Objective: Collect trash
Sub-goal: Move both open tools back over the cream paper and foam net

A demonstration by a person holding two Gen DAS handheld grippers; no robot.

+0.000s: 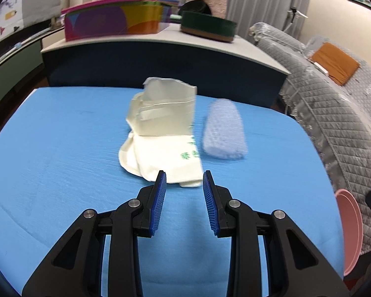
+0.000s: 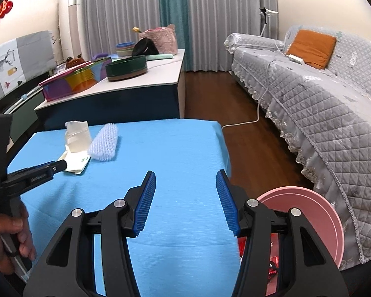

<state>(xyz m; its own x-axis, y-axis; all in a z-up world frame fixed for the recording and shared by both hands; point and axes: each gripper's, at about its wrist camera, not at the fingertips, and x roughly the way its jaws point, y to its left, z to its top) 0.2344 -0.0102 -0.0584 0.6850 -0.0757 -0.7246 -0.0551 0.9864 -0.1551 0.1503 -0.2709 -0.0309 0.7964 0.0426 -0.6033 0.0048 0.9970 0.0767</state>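
Observation:
A crumpled cream paper wrapper [image 1: 160, 133] with green print lies on the blue table [image 1: 61, 148]. My left gripper [image 1: 184, 180] is open, its fingertips just short of the wrapper's near edge. A pale blue bristly brush [image 1: 223, 130] lies right of the wrapper. In the right wrist view the wrapper [image 2: 75, 146] and brush [image 2: 104, 142] sit at the far left, with the left gripper [image 2: 59, 167] next to the wrapper. My right gripper [image 2: 185, 175] is open and empty above the table's right part. A pink bin [image 2: 316, 220] holding red trash stands beside the table's right edge.
A grey quilted sofa [image 2: 309, 94] with orange cushions runs along the right. A white-topped counter [image 2: 136, 81] behind the table holds a colourful box, a green round tin and bowls. A white cable [image 2: 249, 121] lies on the wooden floor.

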